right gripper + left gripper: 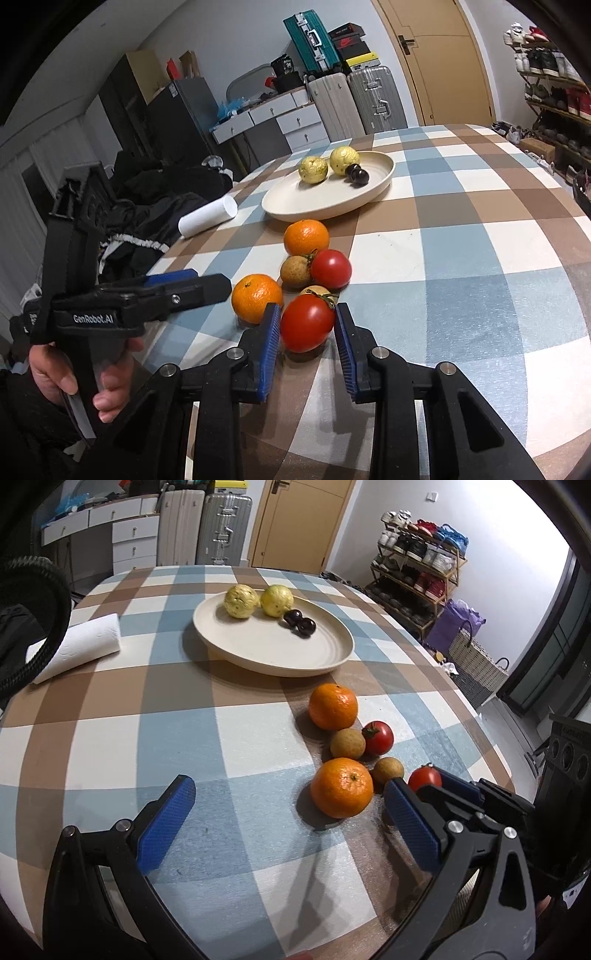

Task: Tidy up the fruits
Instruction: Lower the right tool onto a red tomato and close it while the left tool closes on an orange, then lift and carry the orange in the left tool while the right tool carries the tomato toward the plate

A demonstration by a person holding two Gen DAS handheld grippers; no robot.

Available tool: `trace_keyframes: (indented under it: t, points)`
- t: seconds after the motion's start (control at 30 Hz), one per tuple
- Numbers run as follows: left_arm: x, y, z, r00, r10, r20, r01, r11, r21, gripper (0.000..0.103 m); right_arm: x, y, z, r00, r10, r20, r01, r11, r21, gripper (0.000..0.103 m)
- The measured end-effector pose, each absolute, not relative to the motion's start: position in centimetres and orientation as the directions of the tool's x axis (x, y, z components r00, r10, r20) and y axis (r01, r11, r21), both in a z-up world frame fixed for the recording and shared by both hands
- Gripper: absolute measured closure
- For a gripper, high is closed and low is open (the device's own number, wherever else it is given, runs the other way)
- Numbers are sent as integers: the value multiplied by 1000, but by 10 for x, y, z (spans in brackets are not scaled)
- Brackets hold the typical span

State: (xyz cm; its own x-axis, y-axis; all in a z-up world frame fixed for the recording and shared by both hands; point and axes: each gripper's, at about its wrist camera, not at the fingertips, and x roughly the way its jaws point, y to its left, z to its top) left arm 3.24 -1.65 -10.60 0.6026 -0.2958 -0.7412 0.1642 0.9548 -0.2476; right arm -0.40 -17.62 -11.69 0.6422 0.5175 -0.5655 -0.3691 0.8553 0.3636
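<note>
In the right wrist view, the right gripper (306,332) is seen at the bottom centre of the frame, its blue pads set on either side of a red tomato (307,322); the left pad lies against the fruit, while whether the right pad touches it cannot be told, and the tomato rests on the checked tablecloth (461,240). Just left of it an orange (256,297) is placed, and above it a brown longan (295,271), a second tomato (330,268) and a second orange (306,237) are clustered. Towards the upper middle a cream plate (384,177) is found, carrying two yellow fruits (313,169) and two dark cherries (357,175). A white paper roll (208,216) lies left of the plate.

In the left wrist view, the left gripper (288,794) is held wide apart and empty at the lower part of the frame, above the cloth, with the near orange just inside its right pad. At the lower left of the right wrist view, a hand (74,373) is shown gripping its handle.
</note>
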Motion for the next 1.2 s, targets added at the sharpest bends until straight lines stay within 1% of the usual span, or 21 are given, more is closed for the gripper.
trace_keyframes:
  t: [0.2, 0.3, 0.4, 0.43, 0.5, 0.53, 0.57, 0.6, 0.63, 0.67, 0.7, 0.77, 0.8, 0.83, 1.2]
  points:
    - [40, -30, -111, 579, -309, -754, 192, 951, -243, 1, -3, -184, -117, 647, 531, -547, -364, 846, 390, 73]
    - [46, -35, -114, 557, -357, -750, 214, 934, -286, 1, -2, -189, -116, 659, 529, -534, -357, 845, 398, 73]
    - [50, -40, -118, 547, -352, -759, 213, 936, -281, 1, -3, -194, -114, 666, 538, -516, -360, 838, 409, 73]
    - [50, -41, -119, 544, -353, -761, 213, 935, -282, 3, -2, -194, -114, 667, 540, -514, -362, 837, 410, 73]
    - [52, -42, -121, 535, -360, -765, 214, 933, -289, 11, -2, -195, -113, 664, 547, -510, -367, 832, 415, 73]
    - [52, -42, -122, 527, -370, -765, 221, 929, -297, 18, -2, -195, -113, 663, 549, -509, -370, 831, 415, 73]
    - [52, -42, -123, 523, -375, -765, 225, 927, -301, 21, -2, -195, -113, 661, 552, -508, -373, 830, 415, 73]
    - [52, -42, -123, 519, -380, -766, 230, 925, -303, 23, -1, -194, -113, 660, 554, -508, -376, 828, 416, 73]
    - [52, -43, -123, 515, -391, -762, 240, 920, -310, 27, -1, -193, -114, 658, 556, -508, -378, 827, 416, 73]
    - [52, -43, -123, 511, -403, -759, 251, 915, -317, 33, -1, -194, -114, 657, 558, -507, -380, 826, 415, 73]
    - [51, -43, -123, 506, -412, -758, 261, 910, -321, 37, -1, -193, -114, 657, 557, -508, -381, 827, 414, 73]
    - [51, -46, -123, 501, -412, -761, 275, 910, -311, 51, -1, -193, -114, 655, 555, -512, -378, 828, 414, 73]
    - [51, -46, -123, 500, -414, -761, 279, 909, -311, 55, -1, -193, -114, 655, 554, -513, -376, 829, 415, 73]
    - [50, -46, -123, 497, -423, -758, 285, 904, -317, 64, 0, -194, -114, 657, 552, -514, -373, 830, 415, 73]
    - [45, -44, -121, 490, -463, -738, 312, 884, -347, 65, 0, -193, -110, 659, 556, -507, -382, 828, 411, 73]
